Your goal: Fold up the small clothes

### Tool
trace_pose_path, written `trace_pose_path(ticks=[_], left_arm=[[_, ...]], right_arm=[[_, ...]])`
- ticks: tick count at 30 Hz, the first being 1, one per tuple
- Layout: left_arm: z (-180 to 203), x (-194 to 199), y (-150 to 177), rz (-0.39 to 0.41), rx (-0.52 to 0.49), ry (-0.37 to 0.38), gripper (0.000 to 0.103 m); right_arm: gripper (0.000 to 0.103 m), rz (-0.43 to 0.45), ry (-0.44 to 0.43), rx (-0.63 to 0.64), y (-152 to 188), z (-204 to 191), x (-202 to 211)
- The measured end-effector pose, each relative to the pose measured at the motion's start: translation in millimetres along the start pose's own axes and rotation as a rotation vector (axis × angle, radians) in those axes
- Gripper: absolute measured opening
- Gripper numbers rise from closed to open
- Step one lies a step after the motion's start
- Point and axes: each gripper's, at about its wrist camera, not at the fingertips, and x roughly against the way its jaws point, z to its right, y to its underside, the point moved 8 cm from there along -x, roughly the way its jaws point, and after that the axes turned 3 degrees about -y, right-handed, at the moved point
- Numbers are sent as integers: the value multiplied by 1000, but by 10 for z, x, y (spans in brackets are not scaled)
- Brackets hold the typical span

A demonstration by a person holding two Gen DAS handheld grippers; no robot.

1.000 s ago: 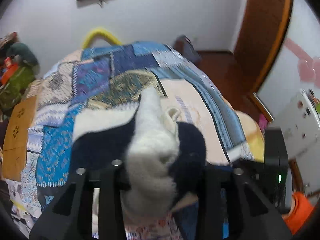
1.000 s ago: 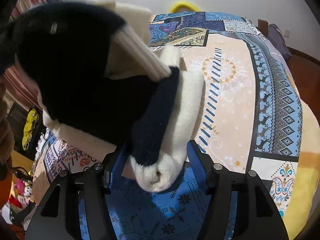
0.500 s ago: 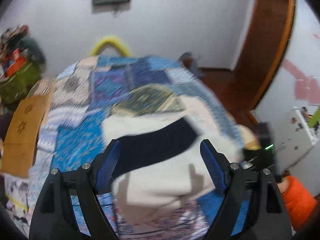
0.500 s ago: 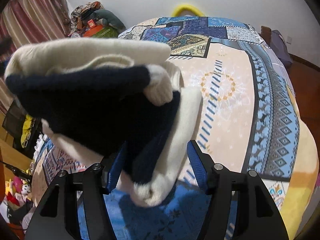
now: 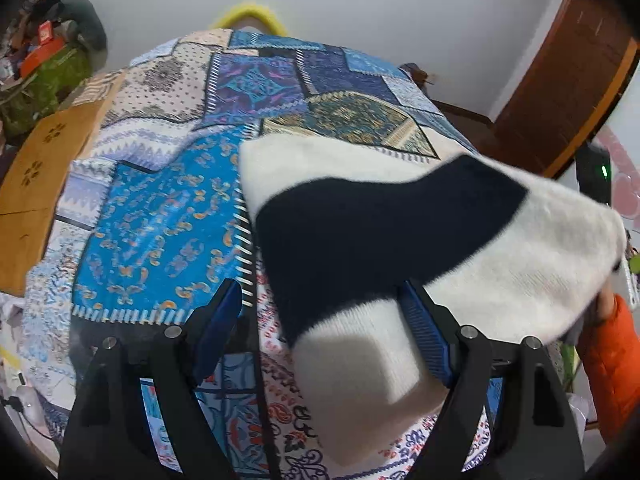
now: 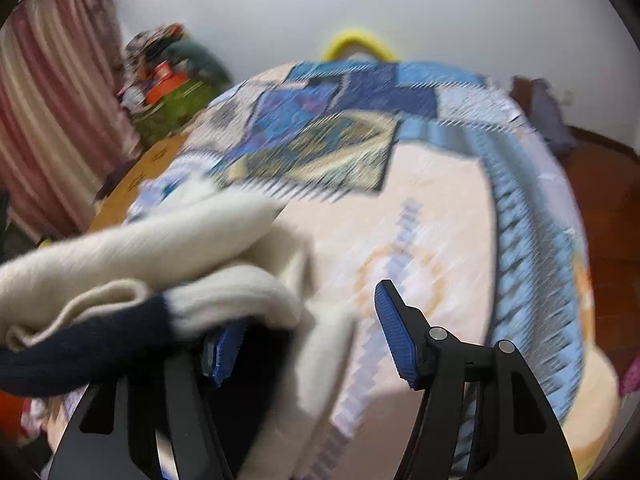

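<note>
A cream knit sweater (image 5: 380,232) with a wide navy band hangs lifted above the patchwork bed quilt (image 5: 160,220). In the left wrist view it spreads across the right half and covers the tip of the right finger. My left gripper (image 5: 324,320) is open wide; only the sweater's cream lower edge dips between its fingers, unpressed. In the blurred right wrist view a thick fold of the sweater (image 6: 140,264) fills the space between the fingers of my right gripper (image 6: 306,340), which is shut on it. The rest bunches out to the left.
The quilt (image 6: 420,220) covers the whole bed. A wooden panel (image 5: 36,184) and a clutter pile (image 5: 48,60) lie left of it. A yellow hoop (image 5: 250,14) is at the far end, a brown door (image 5: 568,80) at the right. An orange sleeve (image 5: 612,360) is at the right edge.
My left gripper has let go of the bunched sweater, opened wide and moved off. The sweater now hangs spread out from the right gripper, which has swung across the bed with it.
</note>
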Motion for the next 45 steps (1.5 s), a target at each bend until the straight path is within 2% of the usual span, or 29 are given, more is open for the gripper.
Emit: trace_pose_path(ticks=[3, 5, 7, 10, 12, 13, 18, 21, 22, 24, 26, 28, 30, 32, 36, 41, 45], left_arm=[[105, -18, 87, -18, -32, 22, 81], [166, -32, 147, -32, -39, 48, 82], [218, -58, 207, -45, -39, 70, 82], [249, -49, 236, -26, -43, 45, 82], [270, -39, 246, -20, -40, 38, 82], [289, -34, 254, -14, -44, 27, 82], [373, 71, 282, 47, -114, -45, 82], [372, 259, 291, 99, -155, -69, 81], [354, 324, 303, 114, -165, -74, 81], [299, 451, 345, 141, -188, -96, 81], [226, 527, 418, 152, -206, -108, 82], [160, 514, 532, 129, -216, -99, 82], [99, 435, 620, 96, -223, -121, 82], [29, 330, 698, 71, -213, -124, 83], [-62, 236, 743, 38, -127, -60, 83], [-130, 63, 891, -7, -141, -109, 83], [-235, 41, 944, -26, -57, -32, 83]], right_arm=[[59, 61, 100, -4, -133, 121, 145], [59, 97, 112, -4, -184, 148, 265], [59, 88, 82, -31, -185, 139, 384], [61, 67, 40, -41, -127, 36, 528], [76, 43, 21, -35, -31, -88, 607], [78, 38, 6, -36, 20, -164, 646], [79, -10, -75, -35, 286, -513, 627], [78, -32, -87, -9, 405, -662, 558], [76, -38, -87, -2, 440, -700, 531], [57, -45, -99, -4, 496, -752, 485], [45, -50, -113, -23, 532, -769, 462], [32, -51, -117, -21, 561, -798, 460], [21, -56, -114, -9, 584, -832, 464], [18, -49, -101, 20, 571, -864, 494], [15, -3, -95, 73, 459, -953, 670], [15, 38, -79, 106, 395, -968, 820], [15, -3, -39, 62, 579, -726, 663]])
